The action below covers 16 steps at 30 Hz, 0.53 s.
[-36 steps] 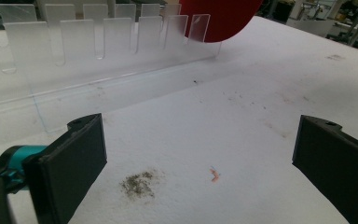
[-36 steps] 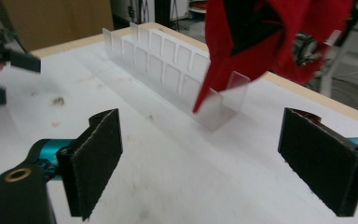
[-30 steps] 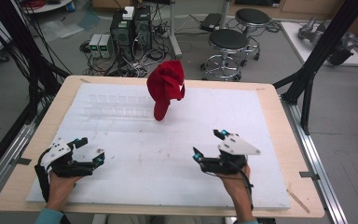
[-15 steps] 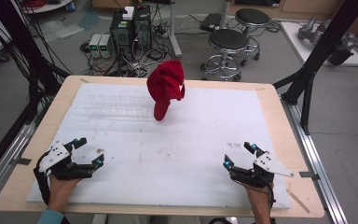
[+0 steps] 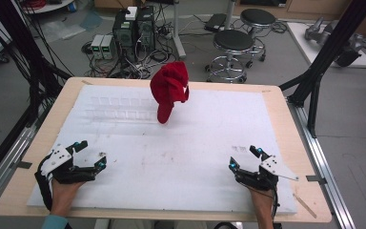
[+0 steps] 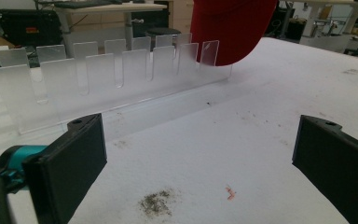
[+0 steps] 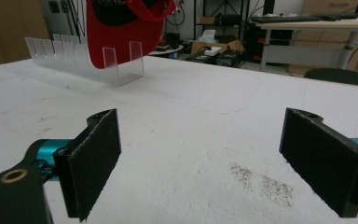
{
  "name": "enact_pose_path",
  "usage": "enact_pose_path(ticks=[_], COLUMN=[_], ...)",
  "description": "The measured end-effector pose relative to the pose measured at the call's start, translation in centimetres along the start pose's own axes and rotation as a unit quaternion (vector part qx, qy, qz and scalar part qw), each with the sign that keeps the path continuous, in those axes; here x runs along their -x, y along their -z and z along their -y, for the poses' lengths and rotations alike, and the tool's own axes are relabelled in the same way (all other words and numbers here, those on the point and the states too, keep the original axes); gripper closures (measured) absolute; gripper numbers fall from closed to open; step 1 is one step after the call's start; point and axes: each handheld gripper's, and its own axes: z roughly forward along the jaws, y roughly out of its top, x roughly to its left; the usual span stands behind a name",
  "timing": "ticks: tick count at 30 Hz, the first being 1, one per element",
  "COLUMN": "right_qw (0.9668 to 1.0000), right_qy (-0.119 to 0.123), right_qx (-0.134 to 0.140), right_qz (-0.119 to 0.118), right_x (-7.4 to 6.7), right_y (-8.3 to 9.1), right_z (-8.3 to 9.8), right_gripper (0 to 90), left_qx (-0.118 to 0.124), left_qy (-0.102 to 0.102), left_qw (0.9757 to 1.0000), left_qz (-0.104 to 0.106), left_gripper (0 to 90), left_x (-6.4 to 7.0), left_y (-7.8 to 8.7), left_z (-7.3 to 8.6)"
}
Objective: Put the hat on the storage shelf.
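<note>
Red cap [image 5: 169, 90] perched on far end of clear acrylic slotted rack [image 5: 119, 109], toward back of white-topped bench [image 5: 190, 157], w/ crown up and brim hanging down over rack's end slots. Seen in left gripper view as red mass [image 6: 230, 28] just behind last acrylic tabs [image 6: 121, 70]; seen in right gripper view w/ dark lining and strap showing [image 7: 121, 28], rack end [image 7: 121, 63] below it. Left gripper [image 5: 89, 155] held low at near-left corner of bench, hand [image 5: 64, 193] behind it, jaws spread wide apart, nothing between them, pointed toward rack. Right gripper [image 5: 244, 159] held low at near-right corner, hand [image 5: 262, 202] behind it, jaws likewise spread wide, empty, grey three-cornered plate on top. Both grippers well apart from cap and from each other. Dark smudges on white surface betw. jaws in both gripper views, plus small pinkish scrap [image 6: 230, 192] near left gripper. Wooden bench edge [image 5: 38, 157] around white sheet. Beyond bench: two round stools [image 5: 236, 43], computer boxes w/ tangled cables [image 5: 133, 33] on floor, black frame struts [image 5: 324, 67] at both sides.
</note>
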Motion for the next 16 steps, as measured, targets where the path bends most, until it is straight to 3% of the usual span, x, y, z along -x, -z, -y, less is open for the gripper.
enact_pose_path(ticks=[3, 16], right_qw=[0.9999, 1.0000], right_qy=[-0.010, 0.005], right_qx=[-0.004, 0.001], right_qz=[0.001, 0.005], right_x=[0.10, -0.19], right_y=[-0.10, 0.02], right_z=[-0.01, 0.08], right_gripper=[11.5, 11.5], left_qx=[0.003, 0.025], left_qy=[-0.003, -0.001], left_qw=[1.0000, 0.9997], left_qz=[-0.001, -0.006], left_gripper=[3.2, 3.2], left_x=[0.05, 0.06], left_y=[0.05, 0.42], left_z=[0.01, 0.19])
